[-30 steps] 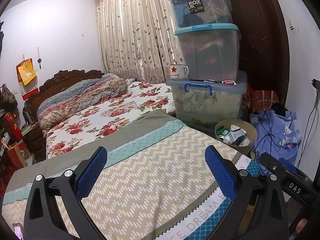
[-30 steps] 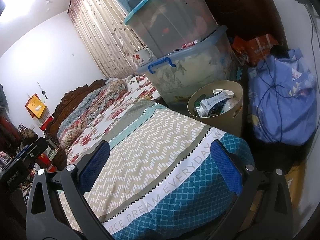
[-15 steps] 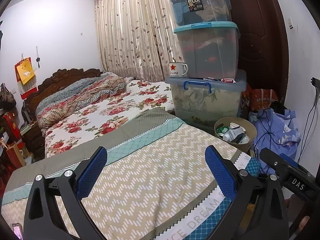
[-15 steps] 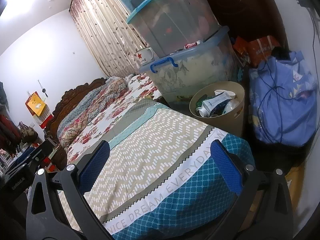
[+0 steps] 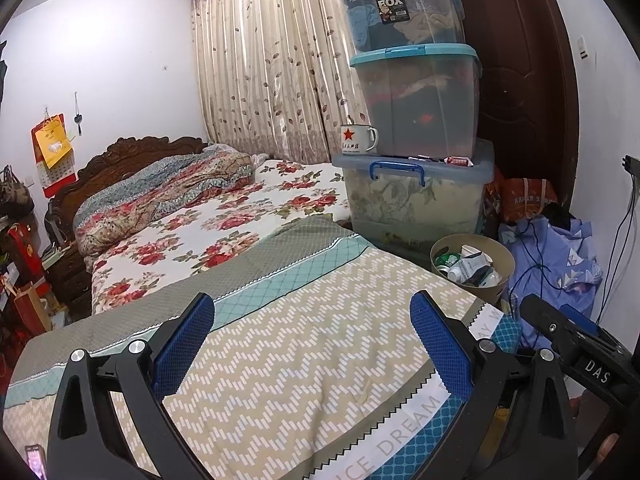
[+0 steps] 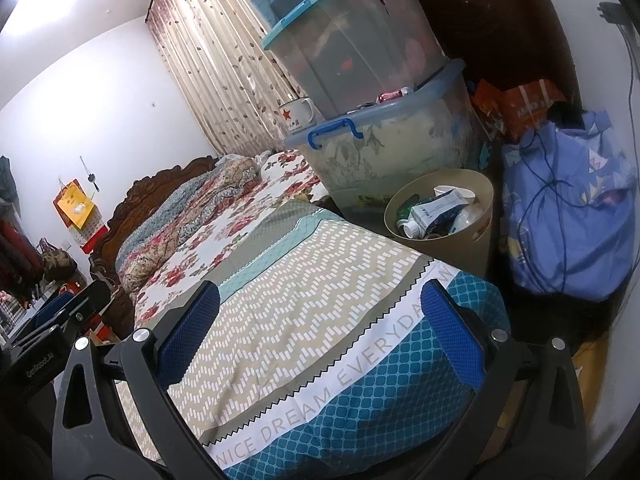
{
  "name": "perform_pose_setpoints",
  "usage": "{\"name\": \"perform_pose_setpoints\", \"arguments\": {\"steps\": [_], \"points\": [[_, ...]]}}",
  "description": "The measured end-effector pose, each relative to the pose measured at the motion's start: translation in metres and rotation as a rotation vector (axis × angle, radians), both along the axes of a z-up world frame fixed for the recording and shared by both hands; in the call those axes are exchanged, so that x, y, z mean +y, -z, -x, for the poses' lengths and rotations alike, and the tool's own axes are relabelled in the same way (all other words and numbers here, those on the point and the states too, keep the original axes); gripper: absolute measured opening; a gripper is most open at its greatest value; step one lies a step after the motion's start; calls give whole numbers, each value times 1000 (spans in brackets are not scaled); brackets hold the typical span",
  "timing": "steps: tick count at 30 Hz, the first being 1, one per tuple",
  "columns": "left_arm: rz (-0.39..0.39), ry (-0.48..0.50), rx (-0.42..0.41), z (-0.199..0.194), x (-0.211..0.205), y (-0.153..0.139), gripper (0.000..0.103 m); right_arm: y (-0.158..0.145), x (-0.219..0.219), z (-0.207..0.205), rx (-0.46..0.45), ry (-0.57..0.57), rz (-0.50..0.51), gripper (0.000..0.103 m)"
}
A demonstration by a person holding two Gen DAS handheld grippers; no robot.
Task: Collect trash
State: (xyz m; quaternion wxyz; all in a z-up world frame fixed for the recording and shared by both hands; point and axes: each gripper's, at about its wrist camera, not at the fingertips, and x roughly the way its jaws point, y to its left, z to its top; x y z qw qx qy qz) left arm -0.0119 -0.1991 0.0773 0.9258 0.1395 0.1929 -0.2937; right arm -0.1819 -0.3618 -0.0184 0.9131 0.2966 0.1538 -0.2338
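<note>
A tan round bin (image 5: pixel 505 261) stands on the floor past the bed's far corner, holding a carton, bottles and a green can; it also shows in the right wrist view (image 6: pixel 478 236). My left gripper (image 5: pixel 312 344) is open and empty above the zigzag blanket (image 5: pixel 304 360), well short of the bin. My right gripper (image 6: pixel 320 332) is open and empty over the blanket's blue end (image 6: pixel 360 412). The right gripper's body (image 5: pixel 576 348) shows at the left view's right edge.
Three stacked storage boxes (image 5: pixel 416 104) stand behind the bin, with a white star mug (image 5: pixel 358 139) on the lowest lid. A blue cloth bundle (image 6: pixel 572 208) with a cord lies right of the bin. The floral bed (image 5: pixel 224 216) stretches away left.
Both grippers have drawn back and risen slightly; the bin and boxes look a little farther off. Both stay open and empty.
</note>
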Motion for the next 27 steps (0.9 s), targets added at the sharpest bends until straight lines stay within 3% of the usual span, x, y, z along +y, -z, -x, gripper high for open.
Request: {"name": "perform_pose_setpoints", "arguments": {"steps": [27], "points": [[-2,18,13,-3,2,8,94,3,-1,0,8,-3,-7,99]]}}
